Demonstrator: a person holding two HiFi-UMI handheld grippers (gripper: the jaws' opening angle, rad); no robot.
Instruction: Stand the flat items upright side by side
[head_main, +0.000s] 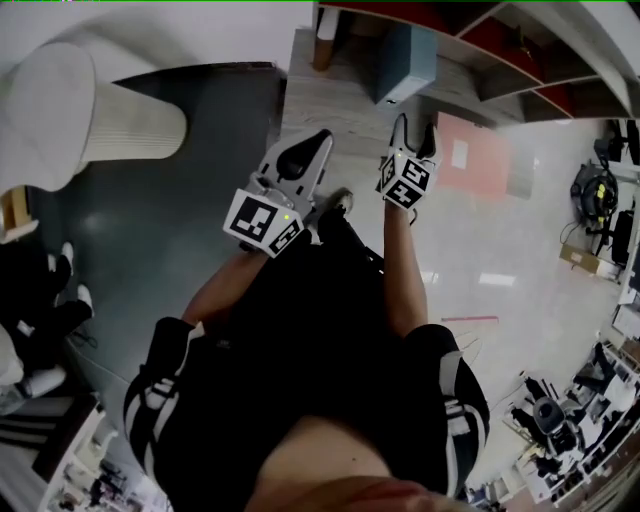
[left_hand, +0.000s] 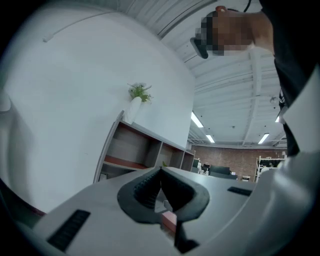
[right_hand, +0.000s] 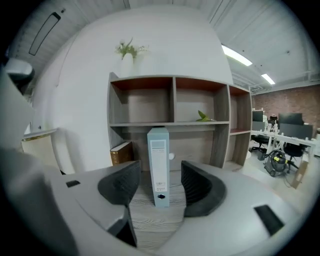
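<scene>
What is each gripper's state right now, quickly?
Left gripper: closed, holding nothing.
Right gripper: open, empty; the pale blue binder stands upright ahead, untouched.

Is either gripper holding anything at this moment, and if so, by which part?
Nothing is held. The left gripper is shut on nothing; the right gripper is open, and the upright blue binder stands ahead of it, untouched.

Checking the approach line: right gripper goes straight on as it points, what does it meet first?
Most likely the upright pale-blue binder, framed dead centre between the right gripper's open jaws, standing in front of the shelf unit. The gap to it is unclear.
</scene>
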